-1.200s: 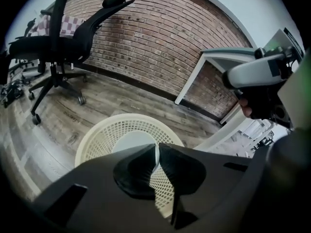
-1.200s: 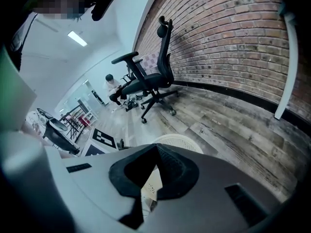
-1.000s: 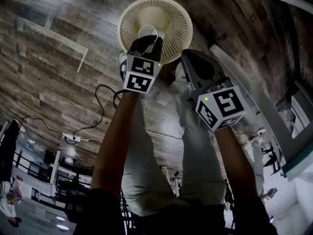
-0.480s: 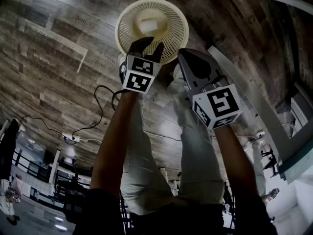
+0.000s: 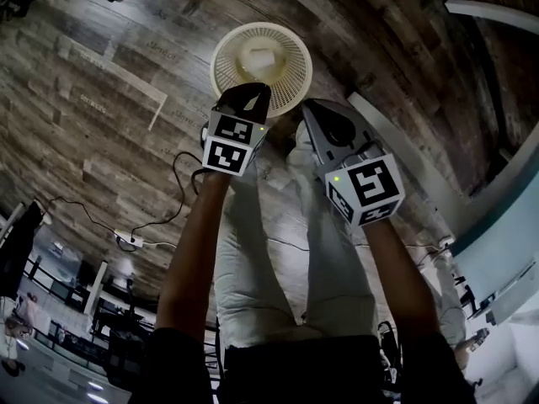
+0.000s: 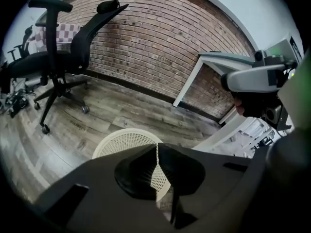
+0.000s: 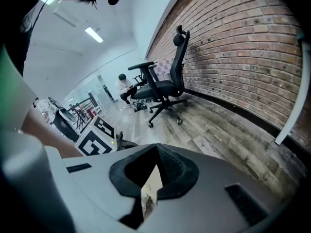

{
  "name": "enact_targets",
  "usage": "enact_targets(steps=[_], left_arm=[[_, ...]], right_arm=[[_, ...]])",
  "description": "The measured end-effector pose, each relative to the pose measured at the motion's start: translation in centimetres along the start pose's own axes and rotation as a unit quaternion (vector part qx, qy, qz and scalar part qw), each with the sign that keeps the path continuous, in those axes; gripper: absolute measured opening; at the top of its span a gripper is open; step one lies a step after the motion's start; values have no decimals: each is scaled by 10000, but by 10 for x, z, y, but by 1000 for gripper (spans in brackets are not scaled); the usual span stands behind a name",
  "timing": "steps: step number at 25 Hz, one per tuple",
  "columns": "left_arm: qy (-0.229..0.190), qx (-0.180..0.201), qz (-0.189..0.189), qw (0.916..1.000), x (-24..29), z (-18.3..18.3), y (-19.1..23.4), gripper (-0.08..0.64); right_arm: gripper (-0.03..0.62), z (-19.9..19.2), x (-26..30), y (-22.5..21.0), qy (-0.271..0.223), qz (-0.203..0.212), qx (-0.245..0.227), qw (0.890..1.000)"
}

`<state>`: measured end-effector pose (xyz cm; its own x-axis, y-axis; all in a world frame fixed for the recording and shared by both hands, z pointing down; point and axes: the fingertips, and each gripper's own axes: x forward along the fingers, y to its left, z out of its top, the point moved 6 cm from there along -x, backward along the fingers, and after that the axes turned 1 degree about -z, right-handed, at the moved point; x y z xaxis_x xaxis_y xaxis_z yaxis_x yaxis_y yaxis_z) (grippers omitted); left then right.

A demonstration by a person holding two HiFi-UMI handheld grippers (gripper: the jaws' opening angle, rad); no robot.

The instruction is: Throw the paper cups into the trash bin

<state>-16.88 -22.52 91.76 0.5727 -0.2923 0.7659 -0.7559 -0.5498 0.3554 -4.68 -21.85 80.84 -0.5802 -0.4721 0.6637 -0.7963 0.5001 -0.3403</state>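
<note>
The left gripper hangs just above the trash bin, its jaws closing almost to touching with nothing between them. The right gripper beside it is pinched together and also empty. One pale paper cup lies inside the mesh bin, so that throw looks done; no other cup is visible, so it is unclear whether more remain.

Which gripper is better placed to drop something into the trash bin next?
Left, probably. The left gripper, jaws closing on nothing, sits at the rim of the trash bin, which lies straight ahead in its view. The right gripper, shut, hangs beside the bin.
</note>
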Motion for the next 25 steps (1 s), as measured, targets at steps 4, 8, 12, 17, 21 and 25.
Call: enact_targets(steps=[4,8,12,17,21,25], left_arm=[[-166,90,85,9998,-39,20,-18,9],[-370,-21,141,9992,-85,42,-39,9],[-963,-84,197,9951,-133,85,-61,9],[-1514,24,332,9879,-184,141,-86,9],[-1826,236,390,9821,-229,176,-111,9],[-2167,296,360,9751,-274,201,-133,9]], right_arm=[[3,20,-25,9,-81,27,-83,9999],[3,45,-55,24,-227,79,-206,9995],[3,81,-86,39,-423,107,-316,9985],[3,125,-124,58,-720,118,-369,9967],[3,151,-152,81,-846,235,-483,9950],[3,192,-184,103,-1123,329,-900,9891]])
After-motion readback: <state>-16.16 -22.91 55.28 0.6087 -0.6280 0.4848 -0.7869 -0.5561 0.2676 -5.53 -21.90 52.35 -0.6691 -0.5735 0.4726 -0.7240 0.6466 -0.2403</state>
